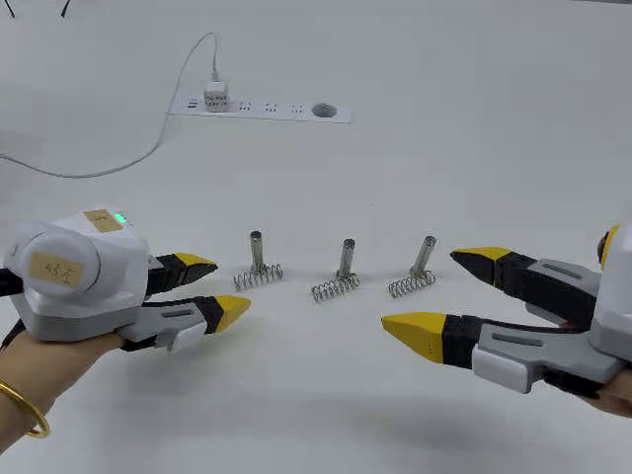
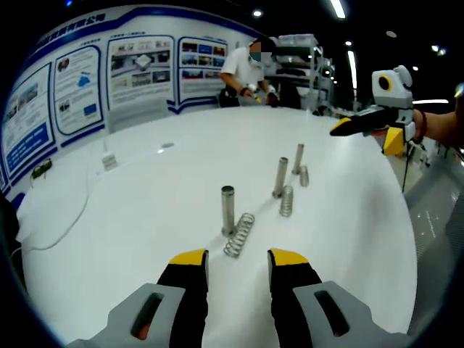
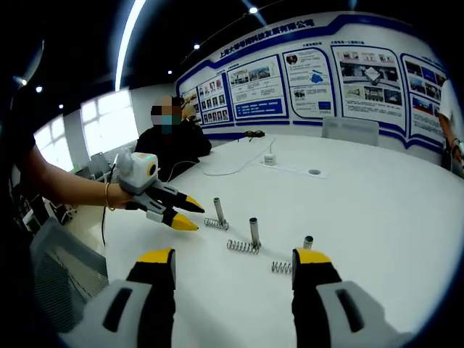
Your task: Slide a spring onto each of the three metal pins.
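Inspecting the white desk (image 1: 474, 148), we find three metal pins standing in a row across its middle: the left pin (image 1: 257, 249), the middle pin (image 1: 347, 257) and the right pin (image 1: 426, 253). None of them carries a spring. One coil lies on its side on the desk at the foot of each pin, on the near side: the left spring (image 1: 258, 276), the middle spring (image 1: 335, 287) and the right spring (image 1: 412, 284). Each lies close against its pin's base; we cannot tell whether they touch.

We record the left gripper (image 1: 229, 283) to the left of the row, its yellow-tipped jaws pointing toward the left pin and left spring, near them but apart. Its jaws stand moderately parted with nothing between them. A green light shows on top of its body, and a gold bangle (image 1: 25, 410) sits on the wrist that holds it.

We record the right gripper (image 1: 419, 288) to the right of the row, its tips aimed toward the right spring and clear of it. Its jaws stand wide apart and hold nothing.

Beyond the pins, well apart from them, a white power strip (image 1: 262, 107) lies flat on the desk. A white charger (image 1: 216, 97) is plugged in near its left end, and a cable (image 1: 148, 153) runs from it off to the left.
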`<control>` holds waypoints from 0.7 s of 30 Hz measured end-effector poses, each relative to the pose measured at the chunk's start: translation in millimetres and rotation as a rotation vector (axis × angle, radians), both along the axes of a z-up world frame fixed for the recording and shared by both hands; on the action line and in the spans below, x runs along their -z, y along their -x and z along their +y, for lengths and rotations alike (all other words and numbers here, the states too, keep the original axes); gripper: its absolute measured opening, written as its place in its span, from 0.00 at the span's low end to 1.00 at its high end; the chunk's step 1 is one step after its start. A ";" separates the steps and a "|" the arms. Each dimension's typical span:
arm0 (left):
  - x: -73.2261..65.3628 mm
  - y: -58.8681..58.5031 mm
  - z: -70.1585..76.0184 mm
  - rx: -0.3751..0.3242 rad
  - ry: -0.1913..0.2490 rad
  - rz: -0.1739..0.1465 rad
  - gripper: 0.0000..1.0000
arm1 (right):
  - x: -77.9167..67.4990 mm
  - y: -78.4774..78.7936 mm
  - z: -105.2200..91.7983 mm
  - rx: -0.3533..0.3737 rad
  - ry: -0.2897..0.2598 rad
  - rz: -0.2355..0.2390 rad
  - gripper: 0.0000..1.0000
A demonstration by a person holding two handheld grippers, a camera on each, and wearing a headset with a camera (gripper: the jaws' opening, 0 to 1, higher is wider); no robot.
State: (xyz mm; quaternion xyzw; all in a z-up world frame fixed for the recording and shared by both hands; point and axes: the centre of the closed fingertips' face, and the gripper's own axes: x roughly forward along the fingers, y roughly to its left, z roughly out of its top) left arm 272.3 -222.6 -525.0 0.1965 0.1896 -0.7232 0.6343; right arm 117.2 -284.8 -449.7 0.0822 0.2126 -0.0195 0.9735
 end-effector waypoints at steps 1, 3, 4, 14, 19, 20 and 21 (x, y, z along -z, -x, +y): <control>1.1 -0.5 -1.0 0.007 -0.001 -0.005 0.33 | 1.3 0.6 -0.2 0.002 -0.001 0.004 0.65; 2.3 -1.3 -3.2 0.018 -0.001 -0.012 0.31 | 1.1 1.1 0.2 0.007 -0.014 -0.001 0.65; 1.1 -1.0 -4.6 0.025 0.011 -0.015 0.30 | 0.7 1.2 1.5 0.008 -0.030 -0.003 0.64; 8.5 -1.0 -16.4 0.095 0.022 -0.044 0.20 | 2.2 3.4 2.8 0.013 -0.038 0.006 0.60; 11.1 4.8 -18.5 0.144 0.016 -0.039 0.16 | 6.4 7.2 -1.3 0.025 -0.047 0.026 0.58; 10.3 4.8 -19.4 0.150 0.022 -0.040 0.15 | 6.4 7.3 -2.0 0.028 -0.049 0.026 0.58; 10.2 4.5 -19.7 0.155 0.020 -0.042 0.15 | 6.4 7.4 -2.4 0.030 -0.051 0.026 0.57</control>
